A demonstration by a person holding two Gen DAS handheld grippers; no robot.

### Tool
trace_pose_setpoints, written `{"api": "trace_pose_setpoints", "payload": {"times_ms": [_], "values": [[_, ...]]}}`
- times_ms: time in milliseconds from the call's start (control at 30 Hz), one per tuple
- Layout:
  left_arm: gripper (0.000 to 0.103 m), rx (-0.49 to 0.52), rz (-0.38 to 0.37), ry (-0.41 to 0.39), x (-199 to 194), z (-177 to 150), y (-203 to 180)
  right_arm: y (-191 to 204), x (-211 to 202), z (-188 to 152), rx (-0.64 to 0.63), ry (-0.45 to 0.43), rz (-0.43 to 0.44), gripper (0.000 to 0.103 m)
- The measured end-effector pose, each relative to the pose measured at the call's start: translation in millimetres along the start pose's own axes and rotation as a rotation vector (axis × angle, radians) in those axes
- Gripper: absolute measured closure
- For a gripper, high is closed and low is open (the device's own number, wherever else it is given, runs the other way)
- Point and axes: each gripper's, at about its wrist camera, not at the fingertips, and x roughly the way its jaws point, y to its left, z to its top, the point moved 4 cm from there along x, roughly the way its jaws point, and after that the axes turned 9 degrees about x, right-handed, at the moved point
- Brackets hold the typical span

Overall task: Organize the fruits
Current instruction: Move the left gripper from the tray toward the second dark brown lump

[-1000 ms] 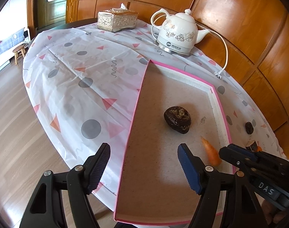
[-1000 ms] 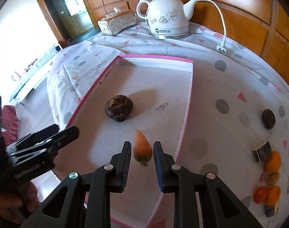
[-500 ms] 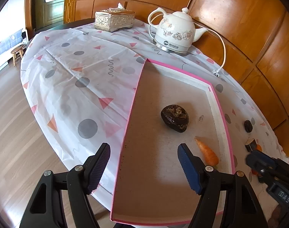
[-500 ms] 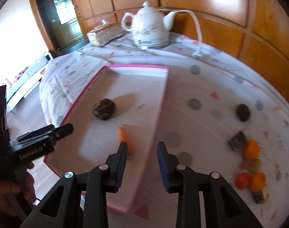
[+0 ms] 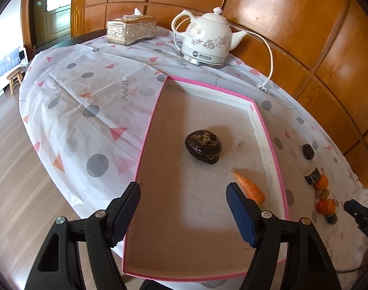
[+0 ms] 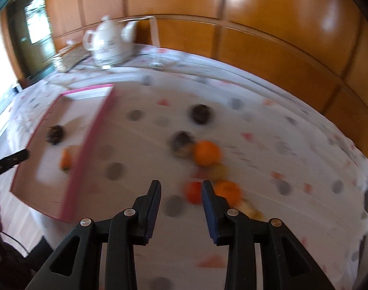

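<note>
Bare tablecloth (image 6: 140, 159) between pink tray rim (image 6: 87, 154) and fruit pile (image 6: 208, 169); both grippers (image 6: 181, 200) (image 5: 184, 207) parted, empty.

Small carrot (image 5: 249, 186) and dark lumpy fruit (image 5: 203, 143) in pink-rimmed tray (image 5: 145, 135), oranges (image 5: 326, 206) clustered beside it

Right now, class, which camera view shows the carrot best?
The left wrist view: the carrot lies sharp inside the pink tray, beside the right finger. The right wrist view shows it only as a blurred orange smear in the tray.
</note>
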Motion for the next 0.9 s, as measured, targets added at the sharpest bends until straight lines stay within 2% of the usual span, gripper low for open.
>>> {"api": "trace_pose_setpoints", "payload": {"times_ms": [233, 467, 833, 900], "values": [[0.029, 0.029, -0.007, 0.001, -2, 0, -10, -76, -16, -6, 0.097, -0.011, -0.121, 0.068], [0.029, 0.062, -0.012, -0.001, -5, 0, -20, -135, -28, -16, 0.179, -0.016, -0.219, 0.068], [0.029, 0.109, -0.015, 0.010, -4, 0, -36, -207, -30, -18, 0.281, -0.044, -0.371, 0.068], [0.029, 0.112, -0.014, 0.014, -3, 0, -38, -217, -27, -22, 0.317, -0.037, -0.375, 0.068]]}}
